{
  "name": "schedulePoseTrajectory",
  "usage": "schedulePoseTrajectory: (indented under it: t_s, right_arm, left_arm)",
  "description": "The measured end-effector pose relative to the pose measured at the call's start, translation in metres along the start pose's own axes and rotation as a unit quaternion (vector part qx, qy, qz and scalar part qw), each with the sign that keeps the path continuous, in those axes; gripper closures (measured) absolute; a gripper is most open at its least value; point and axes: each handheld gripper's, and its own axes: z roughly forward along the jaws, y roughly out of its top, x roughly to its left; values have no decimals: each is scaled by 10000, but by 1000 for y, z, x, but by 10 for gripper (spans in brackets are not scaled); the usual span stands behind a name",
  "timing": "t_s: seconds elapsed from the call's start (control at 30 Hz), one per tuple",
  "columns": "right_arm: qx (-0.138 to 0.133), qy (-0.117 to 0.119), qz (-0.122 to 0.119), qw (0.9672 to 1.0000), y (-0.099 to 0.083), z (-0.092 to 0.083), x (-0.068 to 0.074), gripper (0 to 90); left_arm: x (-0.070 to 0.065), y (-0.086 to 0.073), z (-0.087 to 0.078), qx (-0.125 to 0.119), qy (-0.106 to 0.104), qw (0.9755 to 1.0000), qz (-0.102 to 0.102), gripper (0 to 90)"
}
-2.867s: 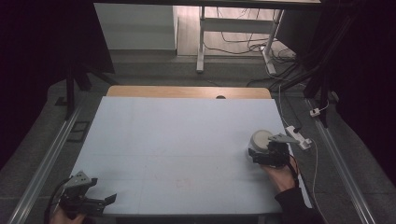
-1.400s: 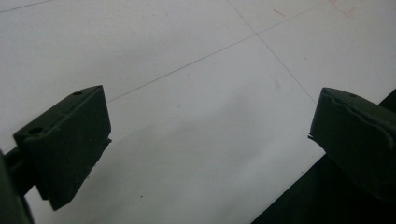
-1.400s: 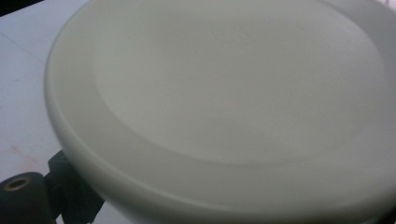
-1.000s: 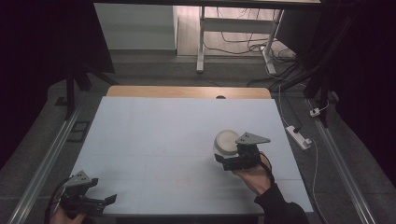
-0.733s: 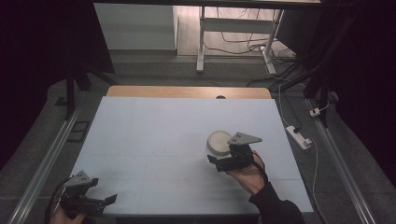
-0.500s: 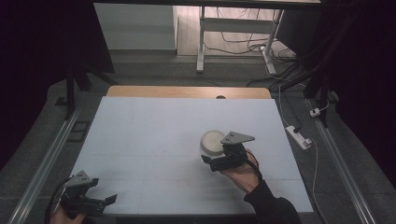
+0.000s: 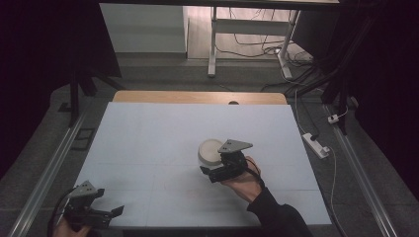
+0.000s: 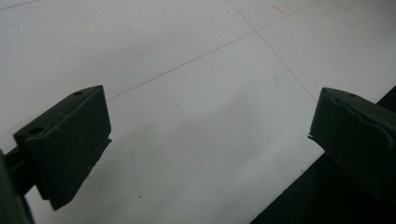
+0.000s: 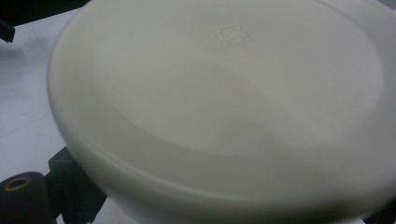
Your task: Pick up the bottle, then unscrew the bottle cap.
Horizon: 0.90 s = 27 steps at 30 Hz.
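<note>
Two grippers are at work over the pale blue-white surface (image 7: 148, 143), but just one carries anything. The right gripper (image 7: 217, 170) pinches a round white lidded plastic container (image 7: 210, 152) from the side, near the middle of the surface and a little right of centre. A side pinch on the wall probably keeps the flat lid level while the container is moved. In the right gripper view the container (image 9: 224, 107) looms close, its smooth lid facing up with a faint embossed mark on top. Being round and squat, it has no long axis along the surface; its axis stands upright. The left gripper (image 7: 96, 212) waits at the near left corner, its jaws spread wide with nothing between them, apparently parked out of the way.
</note>
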Motion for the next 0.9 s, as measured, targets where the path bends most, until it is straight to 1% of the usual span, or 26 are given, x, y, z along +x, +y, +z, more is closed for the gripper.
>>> schedulePoseTrajectory:
  t_s: [0.3,0.53,0.7,0.9]
  right_arm:
    - [43,161,-108,9998,3,12,12,64]
    - [68,240,-206,9995,5,18,19,65]
    - [62,254,-228,9994,5,18,21,65]
    - [31,262,-247,9993,6,15,20,65]
  left_arm:
    - [-1,0,1,22,21,10000,30,0]
    - [-1,0,1,43,18,10000,25,0]
    - [-1,0,1,43,16,10000,30,0]
    - [-1,2,3,152,10,9999,23,0]
